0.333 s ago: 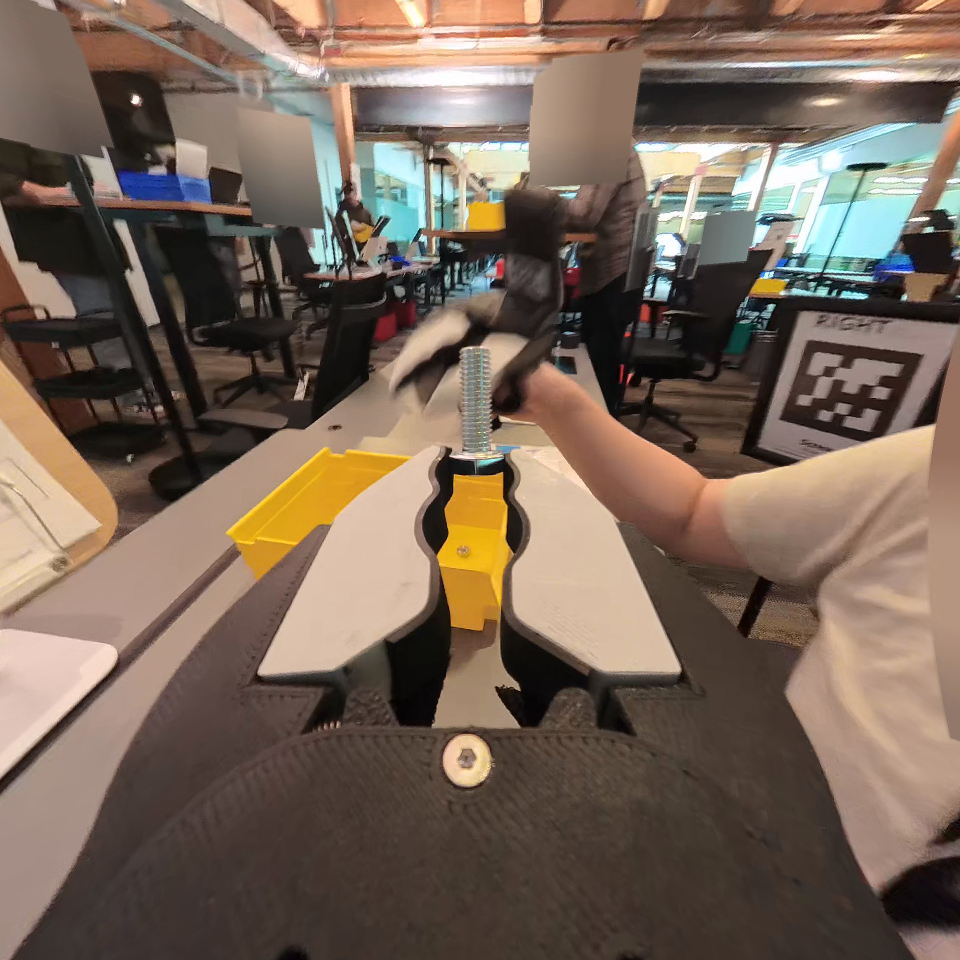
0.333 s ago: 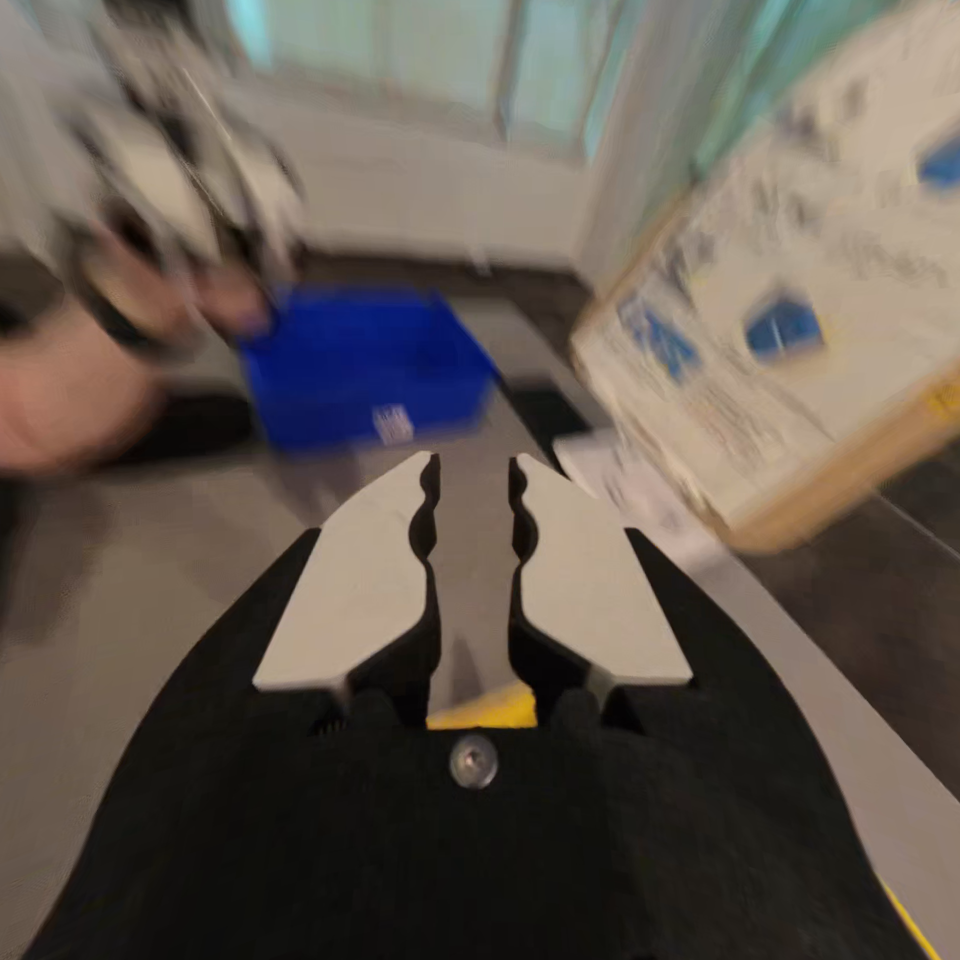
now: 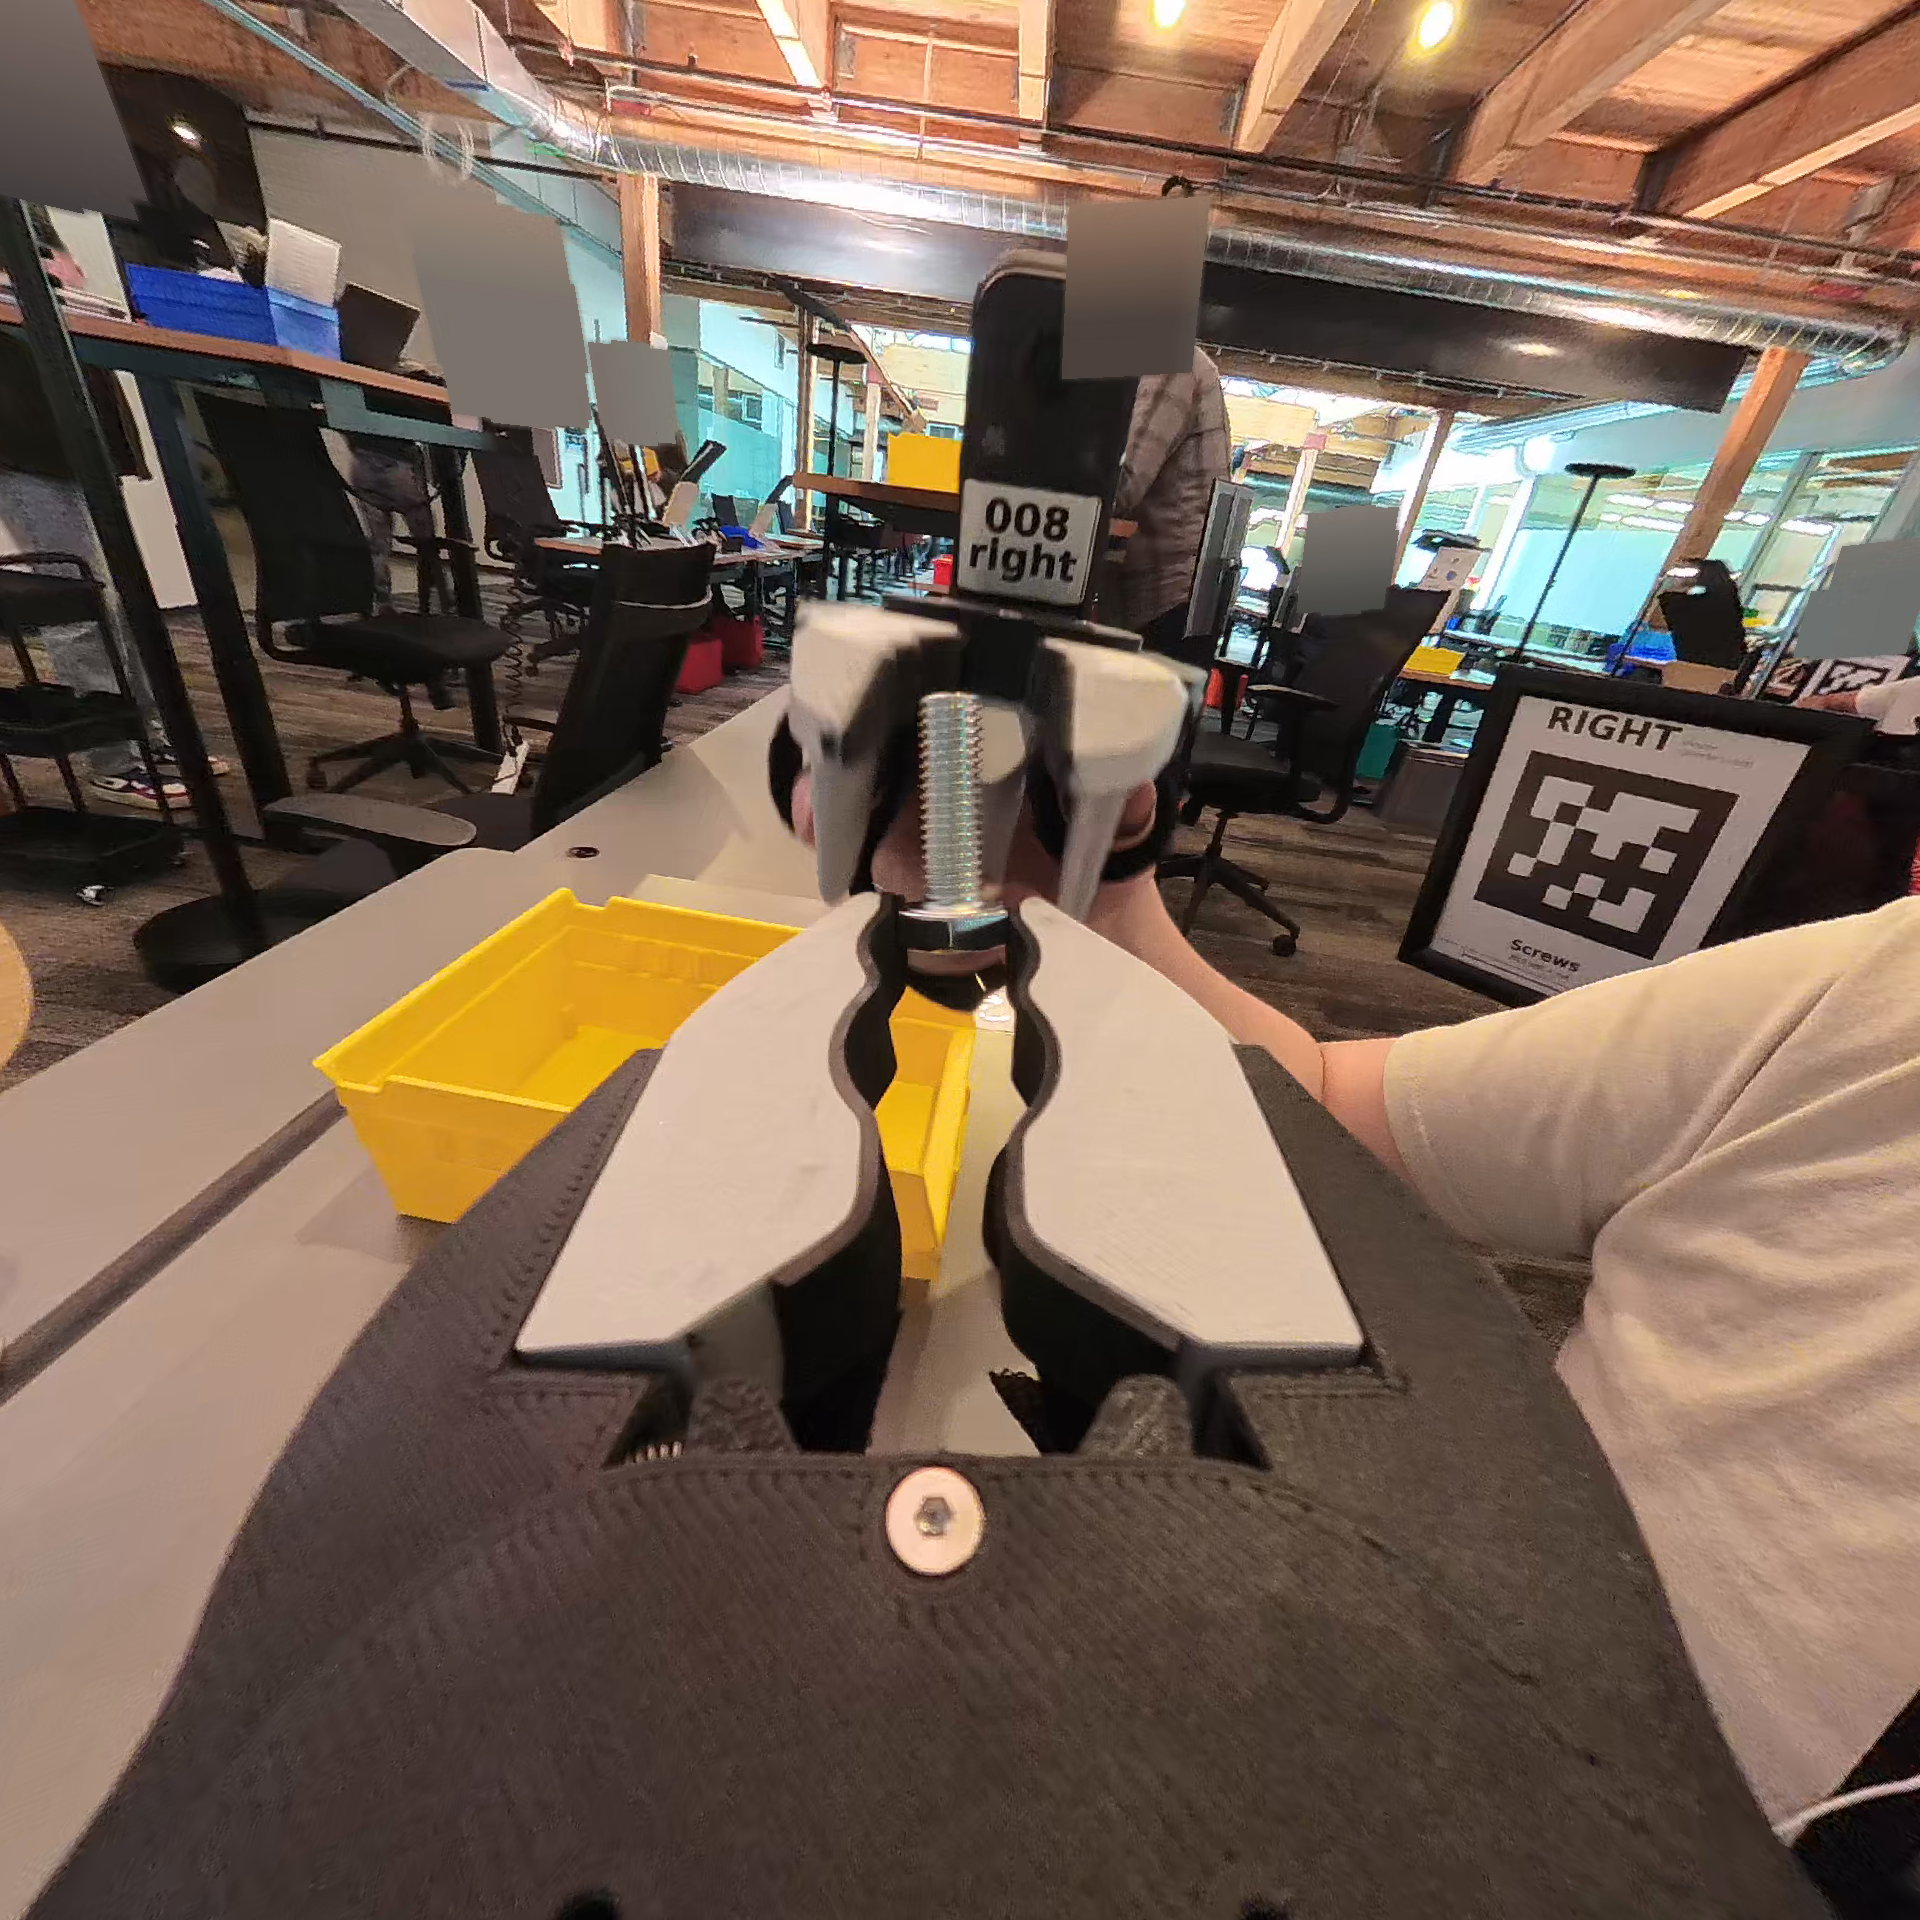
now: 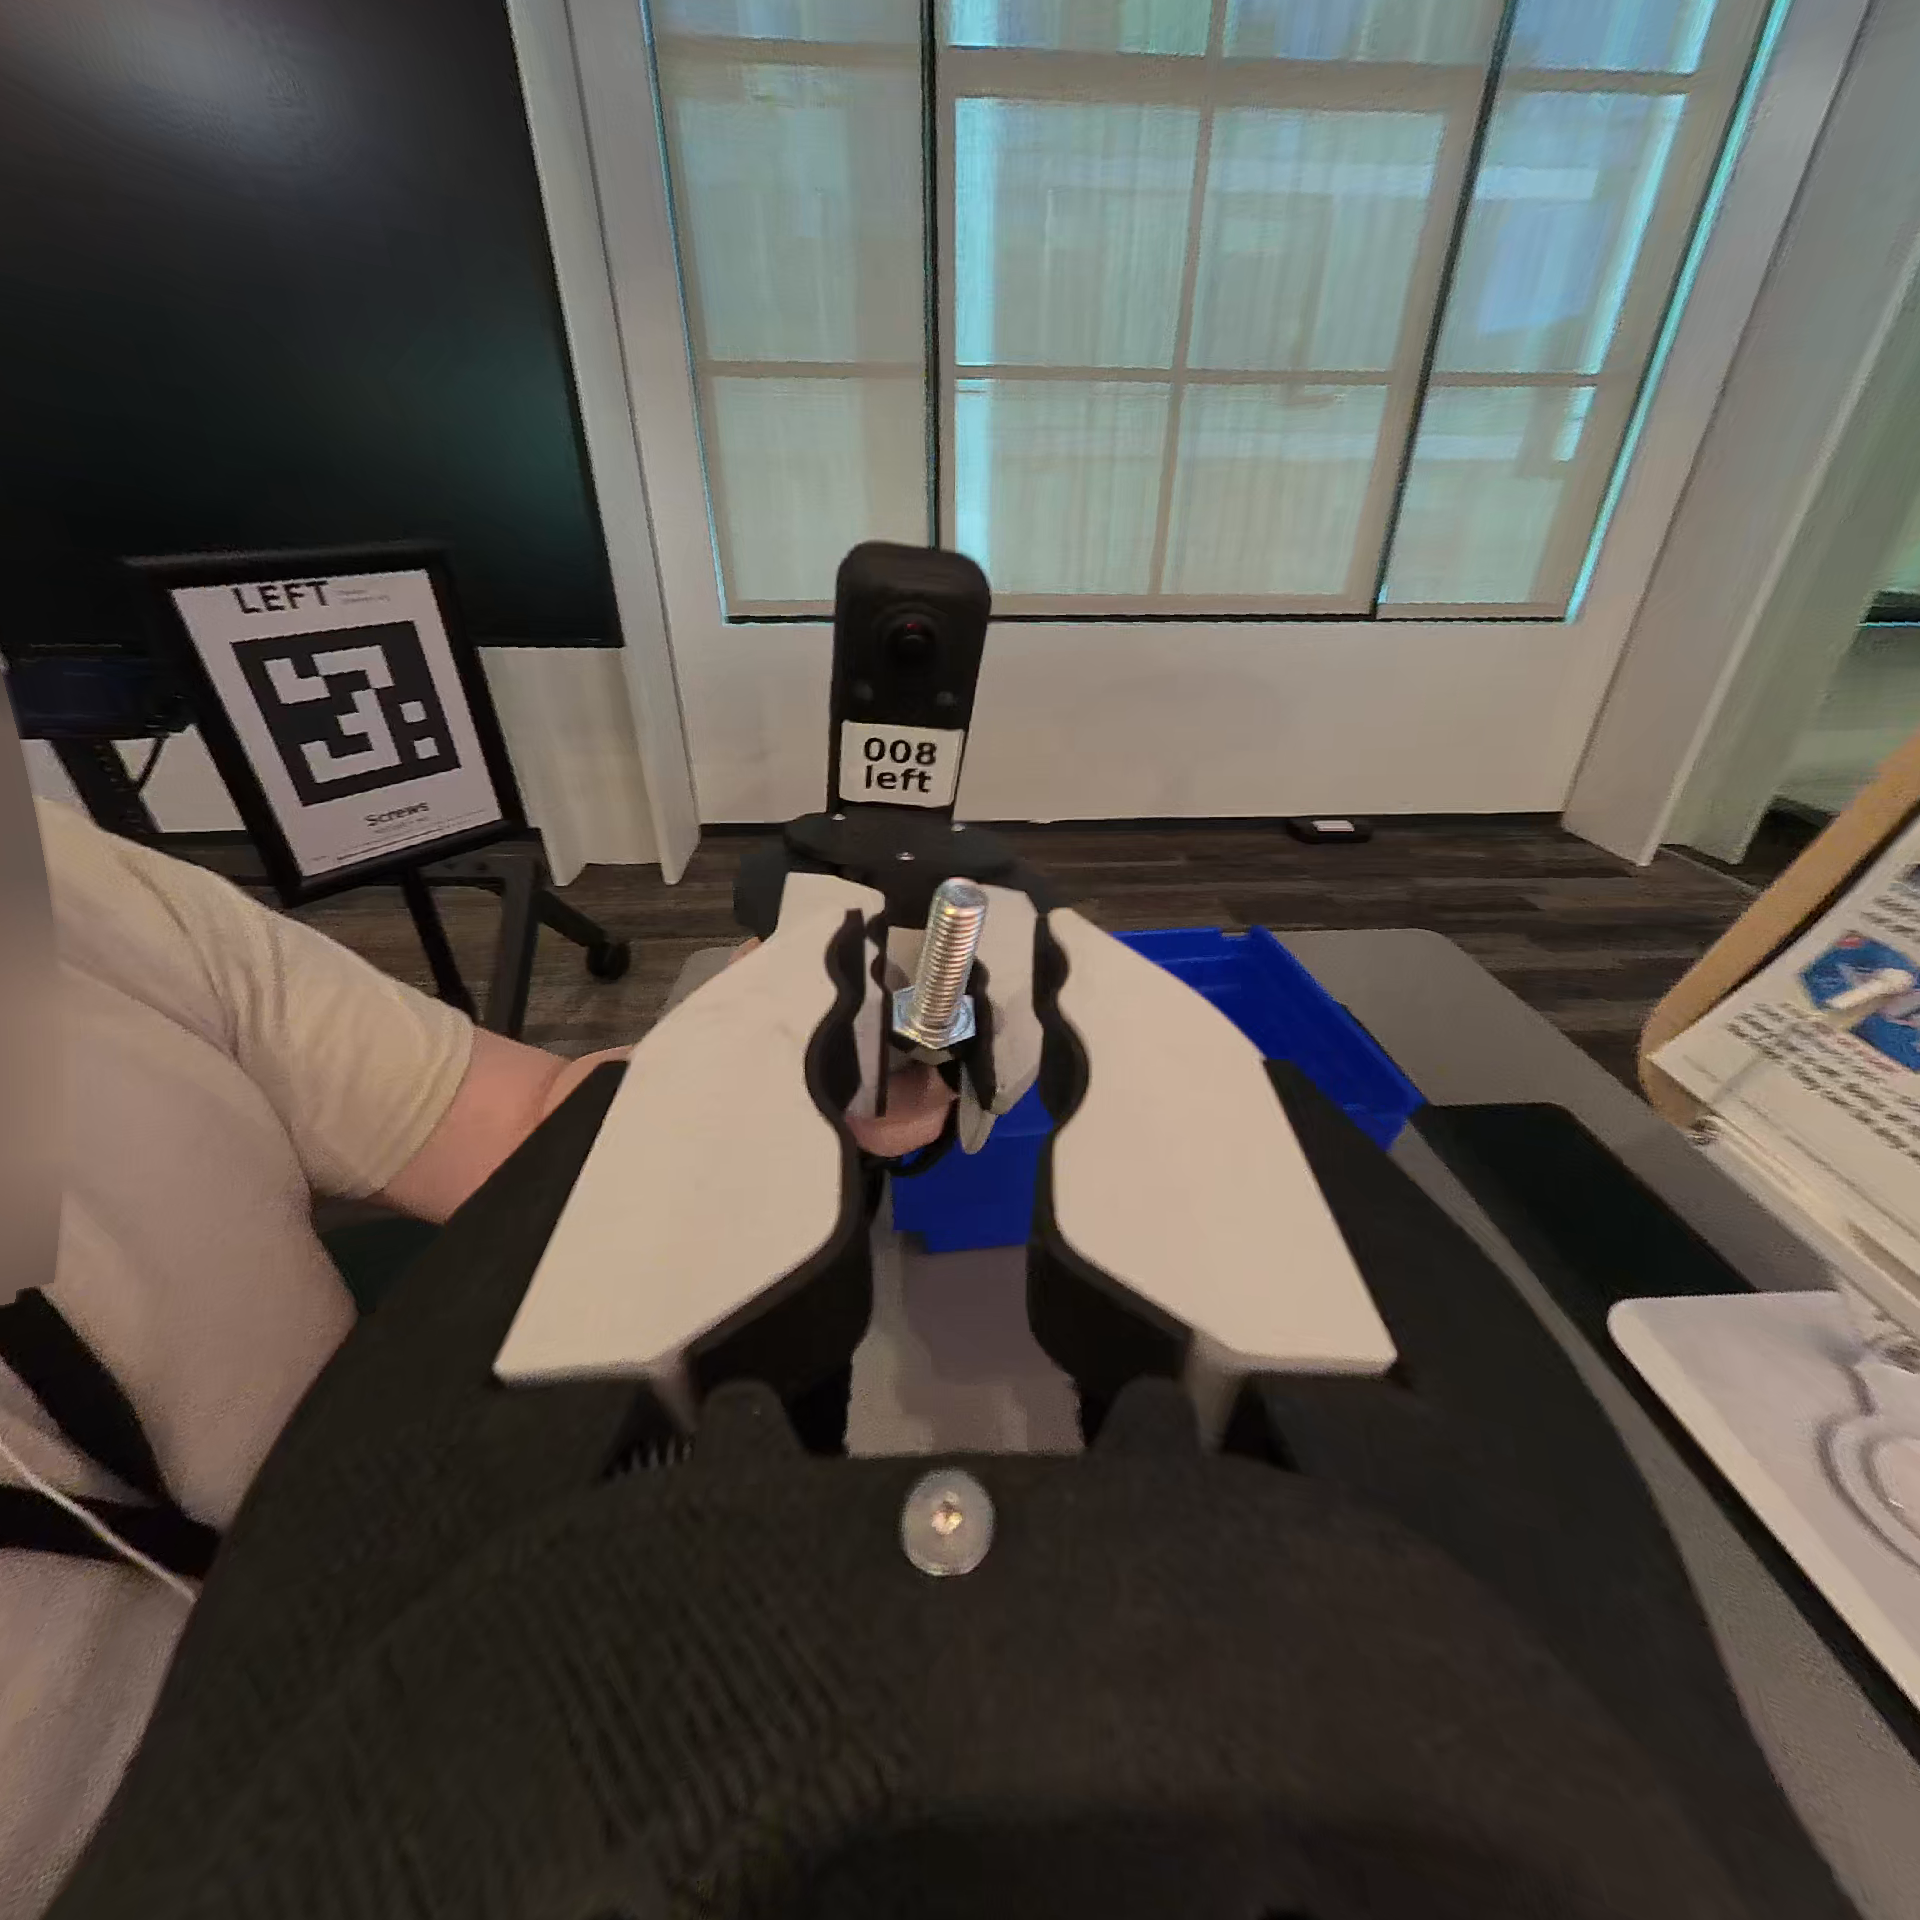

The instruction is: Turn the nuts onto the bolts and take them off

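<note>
While the left gripper [image 3: 951, 935] pinches the bolt [image 3: 951, 800] by its hex head, the threaded shank stands upright above the table [image 3: 135, 1195]. The right gripper [image 4: 951, 997] faces it, fingers spread either side of the shank without touching. A yellow bin [image 3: 499, 1070] and a blue bin [image 4: 1278, 1018] lie beyond.

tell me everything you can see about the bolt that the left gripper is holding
The bolt is shiny silver metal with a fully threaded shank and a hex head at its lower end. It stands nearly upright, head down, clamped at the head between the tips of the left gripper. The right gripper sits open just behind it, its fingers either side of the shank without touching. No nut shows on the threads.
</note>
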Demonstrator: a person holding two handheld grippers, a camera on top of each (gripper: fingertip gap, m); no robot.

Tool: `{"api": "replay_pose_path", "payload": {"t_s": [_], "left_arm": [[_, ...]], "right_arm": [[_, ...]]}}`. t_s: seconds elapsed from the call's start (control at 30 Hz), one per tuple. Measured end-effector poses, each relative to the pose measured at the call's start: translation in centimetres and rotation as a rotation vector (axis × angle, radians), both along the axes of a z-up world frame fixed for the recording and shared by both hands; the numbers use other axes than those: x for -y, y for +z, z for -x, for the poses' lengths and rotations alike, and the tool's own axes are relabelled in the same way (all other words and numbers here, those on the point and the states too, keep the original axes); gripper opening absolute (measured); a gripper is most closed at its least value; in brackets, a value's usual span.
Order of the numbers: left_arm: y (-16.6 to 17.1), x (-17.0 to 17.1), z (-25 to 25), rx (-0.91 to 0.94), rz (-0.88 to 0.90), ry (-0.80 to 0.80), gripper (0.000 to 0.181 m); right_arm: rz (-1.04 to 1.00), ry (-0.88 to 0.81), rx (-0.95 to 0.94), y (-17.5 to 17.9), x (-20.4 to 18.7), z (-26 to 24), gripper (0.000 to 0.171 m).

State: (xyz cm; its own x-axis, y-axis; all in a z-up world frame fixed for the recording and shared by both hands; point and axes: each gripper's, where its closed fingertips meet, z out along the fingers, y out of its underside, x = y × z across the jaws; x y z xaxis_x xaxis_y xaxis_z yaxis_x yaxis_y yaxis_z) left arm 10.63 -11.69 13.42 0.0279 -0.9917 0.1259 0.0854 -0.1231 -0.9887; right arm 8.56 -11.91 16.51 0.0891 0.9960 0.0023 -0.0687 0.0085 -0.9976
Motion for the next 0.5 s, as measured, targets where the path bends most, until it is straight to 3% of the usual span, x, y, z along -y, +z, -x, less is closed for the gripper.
{"api": "replay_pose_path", "payload": {"t_s": [0.07, 0.1, 0.13, 0.17, 0.2, 0.27, 0.33, 0.4, 0.5], "left_arm": [[0.2, -0.1, -0.2, 0.008, -0.015, 0.000, 0.018], [0.3, -0.1, -0.1, 0.026, -0.023, -0.004, 0.018], [0.6, -0.2, 0.0, 0.045, -0.020, 0.000, 0.027], [0.9, -0.4, -0.1, 0.036, -0.008, 0.024, 0.047], [0.8, -1.1, -0.1, -0.003, -0.006, 0.063, 0.063], [0.9, -2.3, 2.0, -0.044, -0.034, 0.157, 0.066], [2.2, -2.9, 4.3, -0.020, -0.060, 0.225, 0.056], [3.4, -3.1, 6.9, 0.005, -0.062, 0.275, 0.055], [4.6, -2.7, 10.2, 0.028, -0.092, 0.314, 0.065]], "right_arm": [[-0.011, 0.026, 0.016, -0.5, 0.1, 0.4, 0.011], [-0.007, 0.036, 0.005, -0.2, 0.1, 0.4, 0.010], [0.000, 0.036, -0.009, 0.4, -0.1, 0.0, 0.011], [-0.002, 0.013, -0.028, 1.3, -0.6, -0.9, 0.011], [-0.020, -0.036, -0.033, 2.2, -1.6, -2.3, 0.011], [-0.071, -0.253, 0.098, 1.9, -6.2, -6.6, 0.010], [0.000, -0.477, 0.449, -3.7, -12.7, -12.5, 0.010], [0.184, -0.570, 0.806, -11.9, -17.3, -18.4, 0.011], [0.344, -0.581, 1.286, -22.6, -18.9, -25.1, 0.011]]}}
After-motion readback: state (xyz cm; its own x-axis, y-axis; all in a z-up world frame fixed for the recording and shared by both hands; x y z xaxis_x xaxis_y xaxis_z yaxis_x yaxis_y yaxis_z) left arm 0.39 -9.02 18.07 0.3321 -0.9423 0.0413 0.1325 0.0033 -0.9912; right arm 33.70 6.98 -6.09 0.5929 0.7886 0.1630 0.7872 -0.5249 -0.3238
